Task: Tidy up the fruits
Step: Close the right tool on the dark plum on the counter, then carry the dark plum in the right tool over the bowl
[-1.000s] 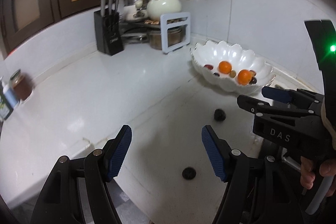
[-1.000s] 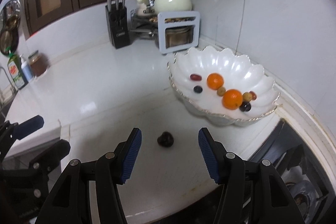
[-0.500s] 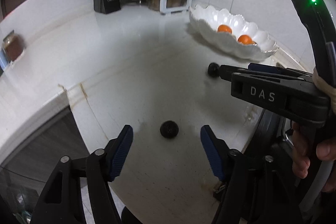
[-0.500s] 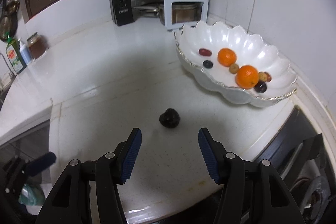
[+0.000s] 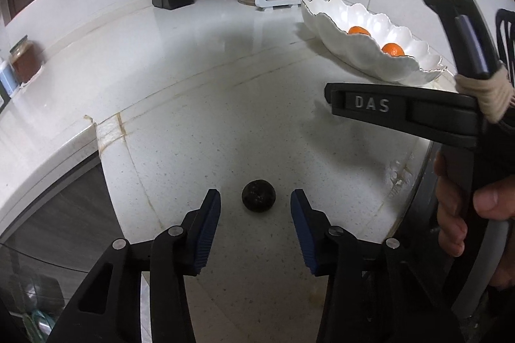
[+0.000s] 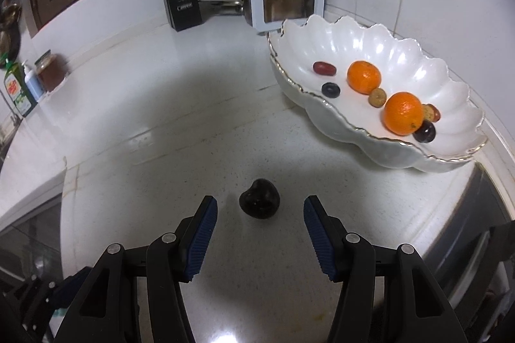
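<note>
both grippers tilt steeply down toward the white counter (image 5: 199,79). the left gripper (image 5: 256,208) has just been narrowing its jaws, which stand apart with a small dark round fruit (image 5: 258,194) just ahead of the blue pads, not touching either. the right gripper (image 6: 260,211) holds its jaws moderately wide, gripping nothing, with a dark heart-shaped fruit (image 6: 259,202) on the counter just beyond its tips. both fruits look near black and slightly glossy. in the left view a hand (image 5: 457,214) grips the other tool's handle at the right. the scalloped white bowl (image 6: 354,31) sits well beyond to the right, holding two oranges (image 6: 363,76) and several small dark, red and tan fruits.
</note>
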Demonstrator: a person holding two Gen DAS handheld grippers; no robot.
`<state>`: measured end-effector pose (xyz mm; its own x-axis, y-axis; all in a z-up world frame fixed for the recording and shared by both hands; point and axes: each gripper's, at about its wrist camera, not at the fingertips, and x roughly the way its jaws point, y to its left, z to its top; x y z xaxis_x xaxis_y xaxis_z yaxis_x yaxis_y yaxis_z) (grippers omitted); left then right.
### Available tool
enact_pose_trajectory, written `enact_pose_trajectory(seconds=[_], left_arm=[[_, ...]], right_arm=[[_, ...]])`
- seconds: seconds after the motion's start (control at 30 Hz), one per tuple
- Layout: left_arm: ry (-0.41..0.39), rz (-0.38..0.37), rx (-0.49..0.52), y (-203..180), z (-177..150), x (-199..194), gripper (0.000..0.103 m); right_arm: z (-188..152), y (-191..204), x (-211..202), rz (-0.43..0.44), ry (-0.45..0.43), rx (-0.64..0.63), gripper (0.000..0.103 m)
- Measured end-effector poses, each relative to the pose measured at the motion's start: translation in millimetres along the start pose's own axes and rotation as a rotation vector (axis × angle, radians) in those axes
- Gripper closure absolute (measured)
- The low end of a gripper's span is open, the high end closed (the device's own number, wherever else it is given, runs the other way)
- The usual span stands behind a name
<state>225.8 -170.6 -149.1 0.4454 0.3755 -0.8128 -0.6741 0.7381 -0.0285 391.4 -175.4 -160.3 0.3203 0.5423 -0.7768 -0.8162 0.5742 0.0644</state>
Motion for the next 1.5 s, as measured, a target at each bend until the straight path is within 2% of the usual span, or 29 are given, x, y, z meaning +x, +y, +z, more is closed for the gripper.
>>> enact_pose_trajectory(seconds=[0.13, 0.33, 0.43, 0.47, 0.5, 0.67, 0.9, 1.5], left_arm=[[0.003, 0.008, -0.006, -1.6, 2.0, 3.0, 0.067], [0.01, 0.016, -0.022, -0.9, 5.2, 9.6, 0.072], [0.005, 0.005, -0.023, -1.0, 5.3, 9.1, 0.076], [0.003, 0.002, -0.02, -1.5, 5.3, 9.3, 0.078], [0.003, -0.001, -0.018, -2.3, 5.3, 9.4, 0.08], [0.007, -0.009, -0.019, 0.6, 7.8, 9.3, 0.08], [-0.04, -0.019, -0.02, 5.9, 15.4, -6.4, 0.08], [-0.252, -0.073, 0.026, 14.3, 44.0, -73.0, 0.08]], right_arm=[[0.2, 1.5, 8.7, 0.011, 0.013, -0.004, 0.047], [1.9, 1.0, 18.8, 0.017, 0.022, -0.005, 0.053], [1.5, 0.0, 23.1, 0.022, 0.029, 0.003, 0.064], [1.3, 0.2, 22.5, 0.014, 0.024, 0.003, 0.072], [1.1, -0.7, 22.4, 0.01, 0.021, 0.007, 0.073], [-2.4, -4.7, 19.1, 0.018, 0.02, 0.03, 0.073], [-7.2, -5.9, 2.1, 0.015, 0.006, 0.054, 0.073], [-9.2, 1.1, -72.6, -0.004, -0.141, 0.102, 0.073]])
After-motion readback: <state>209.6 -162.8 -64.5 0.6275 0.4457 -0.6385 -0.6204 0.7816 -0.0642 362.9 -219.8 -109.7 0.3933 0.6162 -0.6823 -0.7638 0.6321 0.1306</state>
